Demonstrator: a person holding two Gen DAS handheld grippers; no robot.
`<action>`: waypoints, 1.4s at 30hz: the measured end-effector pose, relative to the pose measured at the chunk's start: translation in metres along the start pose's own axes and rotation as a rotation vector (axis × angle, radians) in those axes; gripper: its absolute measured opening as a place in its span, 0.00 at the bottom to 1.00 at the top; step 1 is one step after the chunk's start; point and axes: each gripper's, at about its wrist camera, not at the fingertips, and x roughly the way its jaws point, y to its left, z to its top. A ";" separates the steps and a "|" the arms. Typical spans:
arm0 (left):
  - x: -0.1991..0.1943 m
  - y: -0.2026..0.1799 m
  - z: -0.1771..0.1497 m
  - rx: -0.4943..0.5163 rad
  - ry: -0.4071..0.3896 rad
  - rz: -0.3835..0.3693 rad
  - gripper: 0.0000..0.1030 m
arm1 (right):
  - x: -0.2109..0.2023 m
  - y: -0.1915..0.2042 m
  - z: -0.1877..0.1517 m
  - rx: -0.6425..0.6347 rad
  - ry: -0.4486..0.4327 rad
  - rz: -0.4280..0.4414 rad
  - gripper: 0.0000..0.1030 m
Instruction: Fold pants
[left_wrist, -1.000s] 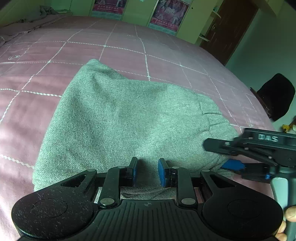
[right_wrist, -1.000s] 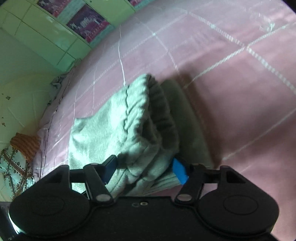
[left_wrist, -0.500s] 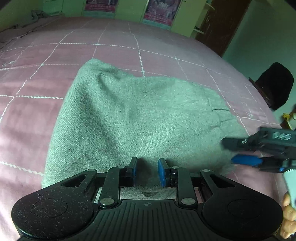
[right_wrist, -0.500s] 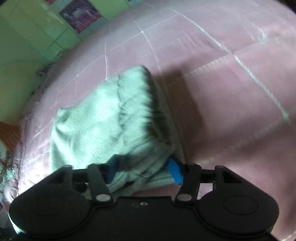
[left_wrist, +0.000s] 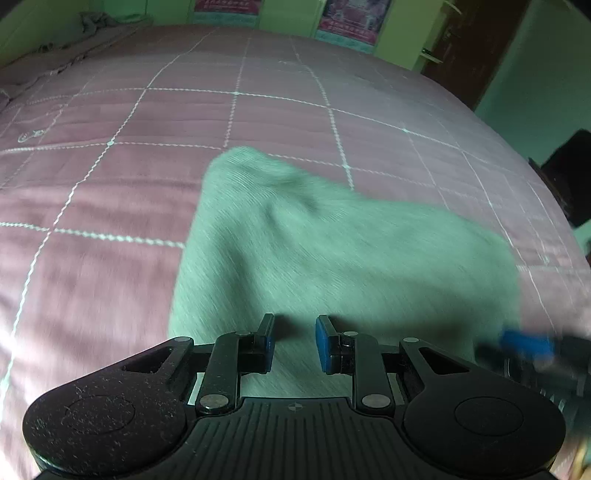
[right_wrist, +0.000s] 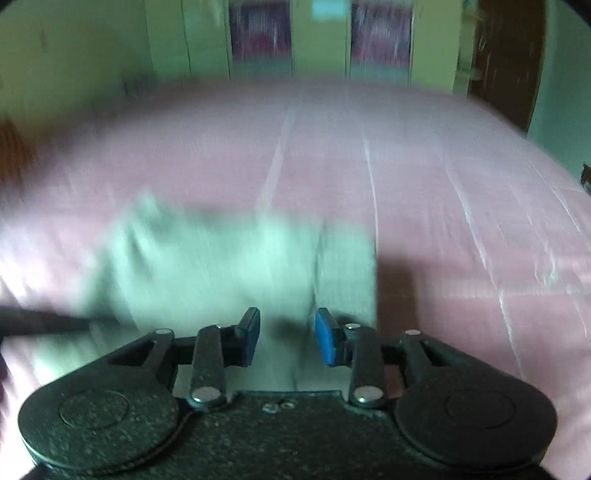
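Observation:
The grey pants (left_wrist: 332, 258) lie folded into a compact block on the pink quilted bed (left_wrist: 110, 192). My left gripper (left_wrist: 293, 341) is open and empty, just above the block's near edge. My right gripper (right_wrist: 286, 338) is open and empty too, over the near right part of the pants (right_wrist: 221, 266). Its blue fingertips (left_wrist: 524, 341) show blurred at the right edge of the left wrist view. Both views are motion-blurred.
Green cabinets with posters (left_wrist: 354, 18) stand behind the bed. A dark door (left_wrist: 476, 48) is at the back right. A dark chair (left_wrist: 569, 177) stands beside the bed on the right. Crumpled bedding (left_wrist: 92, 22) lies at the far left.
My right gripper has let go of the pants' waistband end and swung round to face the headboard wall. Both grippers have drawn back from the folded pants.

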 end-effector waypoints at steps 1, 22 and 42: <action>0.005 0.002 0.006 -0.006 -0.002 -0.004 0.24 | 0.007 0.000 -0.013 -0.034 0.025 -0.010 0.33; 0.065 -0.012 0.063 0.004 -0.003 0.064 0.24 | 0.060 0.006 0.064 -0.040 -0.017 -0.088 0.47; -0.040 -0.032 -0.066 0.066 -0.048 0.080 0.23 | -0.011 0.028 -0.029 -0.154 -0.068 -0.078 0.51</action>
